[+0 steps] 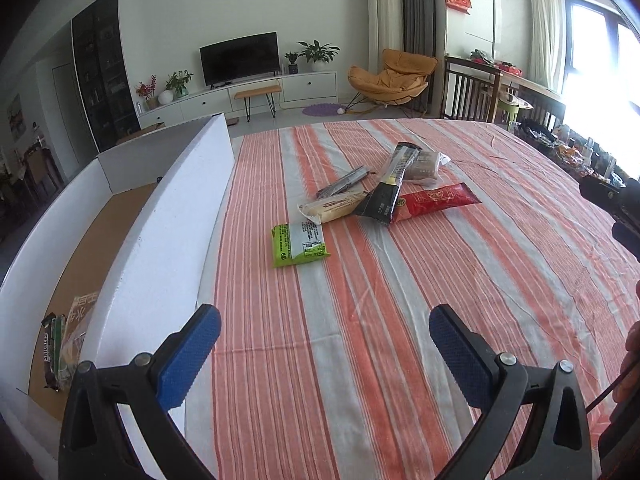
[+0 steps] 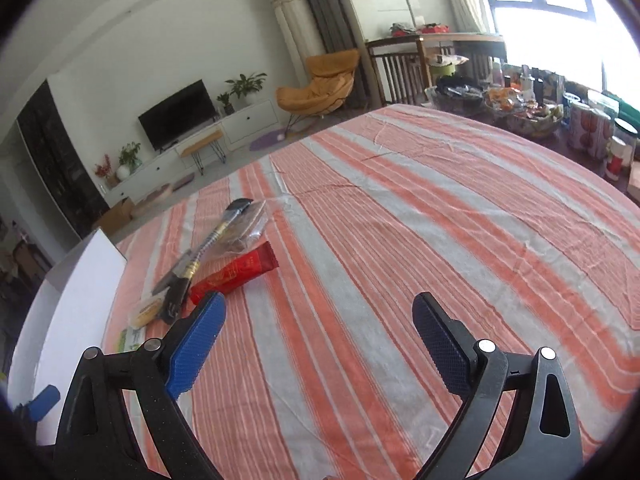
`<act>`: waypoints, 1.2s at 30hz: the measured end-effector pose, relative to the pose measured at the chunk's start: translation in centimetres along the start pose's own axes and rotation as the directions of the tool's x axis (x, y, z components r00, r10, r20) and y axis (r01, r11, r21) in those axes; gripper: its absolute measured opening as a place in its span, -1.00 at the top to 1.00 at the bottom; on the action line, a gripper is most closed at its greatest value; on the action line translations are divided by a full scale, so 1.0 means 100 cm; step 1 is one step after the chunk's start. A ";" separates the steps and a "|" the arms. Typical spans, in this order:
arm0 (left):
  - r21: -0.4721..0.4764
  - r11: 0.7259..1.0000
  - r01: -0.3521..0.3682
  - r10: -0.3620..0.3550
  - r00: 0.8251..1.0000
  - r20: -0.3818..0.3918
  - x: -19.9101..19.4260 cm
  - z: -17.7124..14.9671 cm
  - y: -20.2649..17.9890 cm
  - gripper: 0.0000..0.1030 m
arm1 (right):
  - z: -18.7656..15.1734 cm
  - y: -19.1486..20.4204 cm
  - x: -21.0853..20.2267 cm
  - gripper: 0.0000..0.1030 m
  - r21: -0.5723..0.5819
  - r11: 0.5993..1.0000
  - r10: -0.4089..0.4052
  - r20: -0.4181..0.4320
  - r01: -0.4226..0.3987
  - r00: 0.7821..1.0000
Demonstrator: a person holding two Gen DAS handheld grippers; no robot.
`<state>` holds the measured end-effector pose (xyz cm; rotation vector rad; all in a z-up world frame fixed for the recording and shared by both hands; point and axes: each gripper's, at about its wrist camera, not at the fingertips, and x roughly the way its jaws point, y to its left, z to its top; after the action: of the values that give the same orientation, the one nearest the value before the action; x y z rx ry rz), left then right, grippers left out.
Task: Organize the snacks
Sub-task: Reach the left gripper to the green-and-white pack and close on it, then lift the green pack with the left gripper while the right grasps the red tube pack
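Your left tool (image 1: 325,322) hangs over the striped cloth (image 1: 460,280) on the counter with its blue pads spread wide and nothing between them. Your right tool (image 2: 319,312) is spread just as wide and is also empty, above a bare stretch of the same cloth.

Take the white box (image 1: 160,216) as your landmark. It stands along the left edge of the counter, with a brown cardboard floor. Inside it, at the near end, lie a couple of packets (image 1: 66,344) against the wall; their labels are too blurred to read.

The loose snacks lie on the cloth to the right of the box. Nearest to it is a green packet (image 1: 300,244), lying flat and apart from the rest. Just beyond that is a beige packet (image 1: 332,207), and a black packet (image 1: 390,188) rests across its far end. A red packet (image 1: 436,201) touches the black one on the side away from the box. A thin dark packet (image 1: 344,185) lies behind the beige one, and a clear wrapped snack (image 1: 424,164) sits at the far end of the group, partly under the black packet.
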<state>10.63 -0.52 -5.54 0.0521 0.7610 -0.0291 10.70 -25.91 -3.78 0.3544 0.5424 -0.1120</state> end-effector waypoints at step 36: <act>-0.108 0.992 0.070 -0.103 0.936 -0.337 0.100 0.028 0.019 -0.01 | -0.041 0.004 -0.010 -0.87 -0.046 0.996 0.077 -0.039 -0.079 0.996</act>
<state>19.85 1.15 -10.31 -0.0687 1.1127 -0.0694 7.89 -24.01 -6.40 0.3311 0.5660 -0.0173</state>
